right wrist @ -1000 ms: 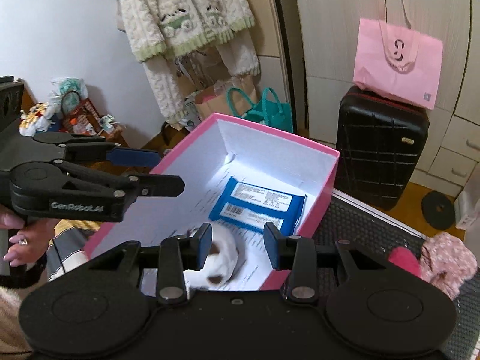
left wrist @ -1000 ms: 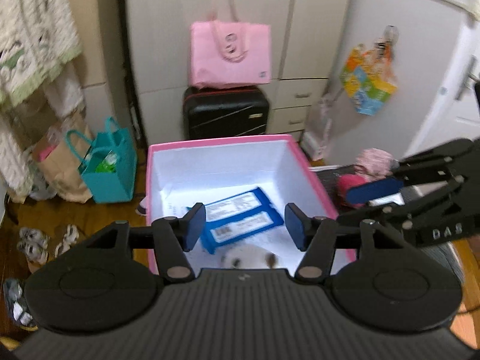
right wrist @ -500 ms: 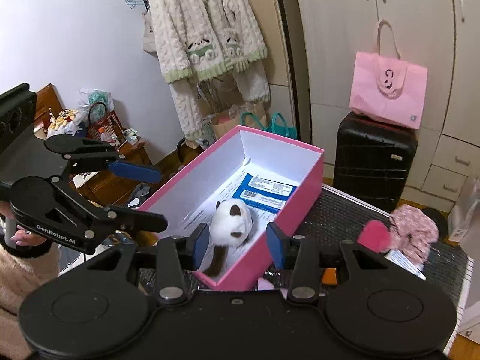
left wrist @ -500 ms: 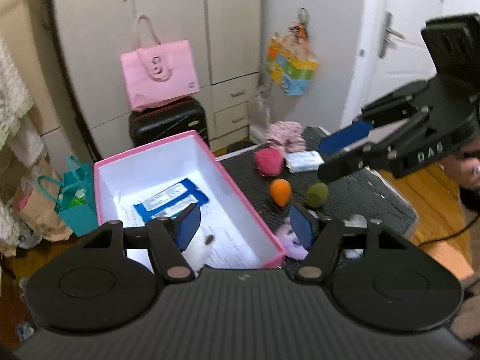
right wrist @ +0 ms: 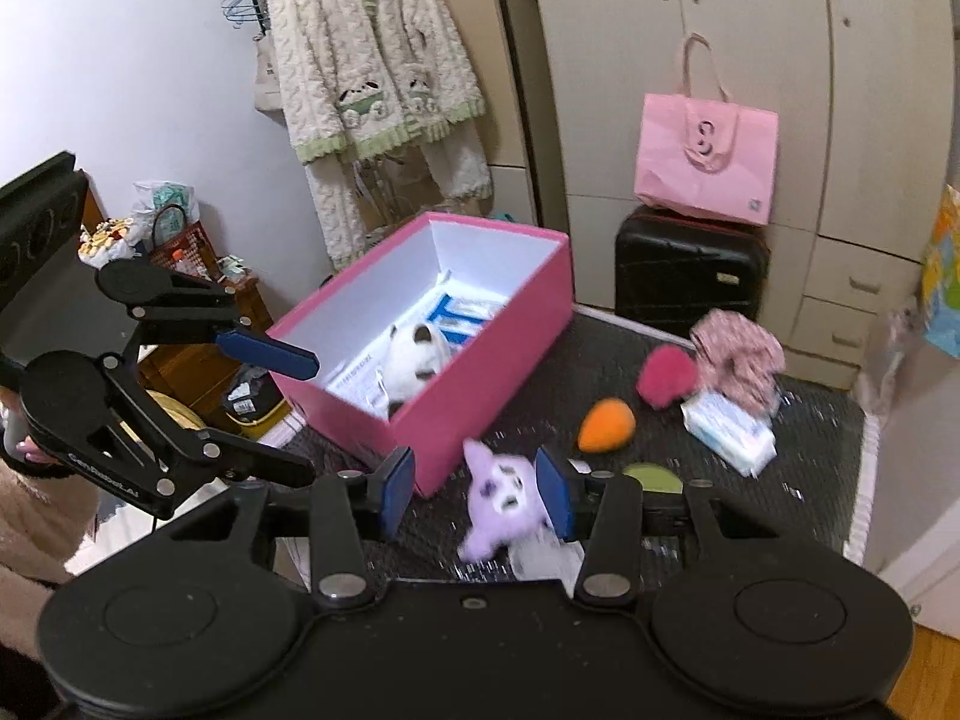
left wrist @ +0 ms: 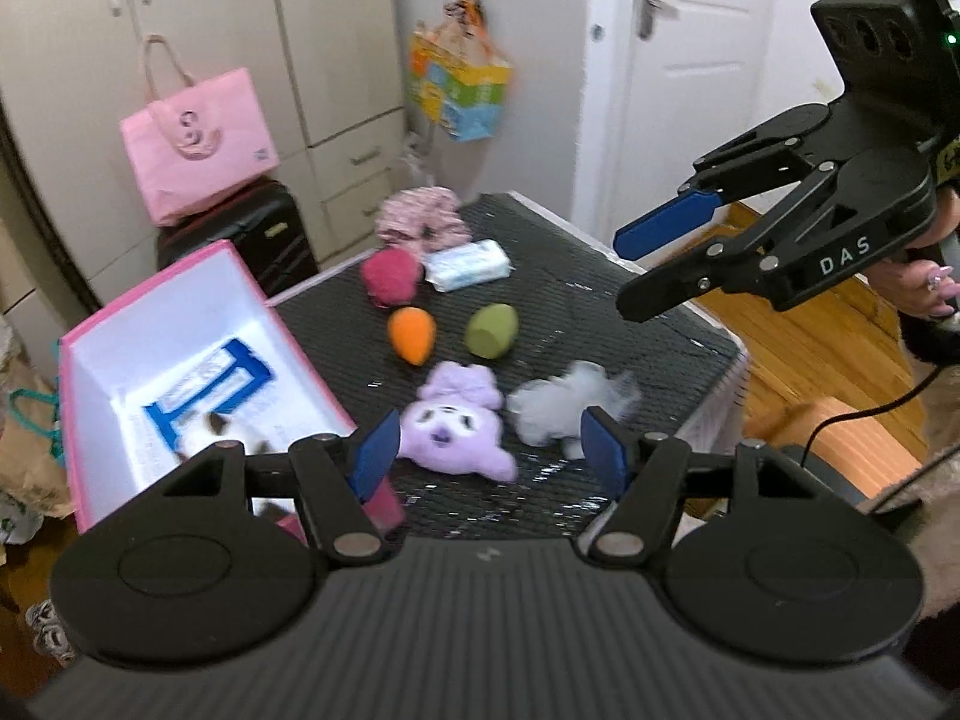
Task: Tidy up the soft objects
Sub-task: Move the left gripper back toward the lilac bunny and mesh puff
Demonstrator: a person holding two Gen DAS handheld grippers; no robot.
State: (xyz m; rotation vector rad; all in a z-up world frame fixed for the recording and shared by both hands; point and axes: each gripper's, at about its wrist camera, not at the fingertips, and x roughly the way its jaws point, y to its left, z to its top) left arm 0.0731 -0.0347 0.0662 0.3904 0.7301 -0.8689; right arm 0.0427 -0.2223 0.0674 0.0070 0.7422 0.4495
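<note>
Both tools are being held above the dark worktop [left wrist: 600, 300], their jaws opening with nothing gripped: the left tool [left wrist: 486, 450] over a purple plush [left wrist: 456, 429] and a grey fluffy toy [left wrist: 564, 405], the right tool [right wrist: 474, 492] over the same plush. A white-and-brown plush [right wrist: 414, 360] is lying inside the pink box [right wrist: 480, 372] just beside them.

A plush panda [right wrist: 414, 360] lies in the box [right wrist: 480, 384], toys [left wrist: 456, 426] beside it on the table [left wrist: 600, 324].
</note>
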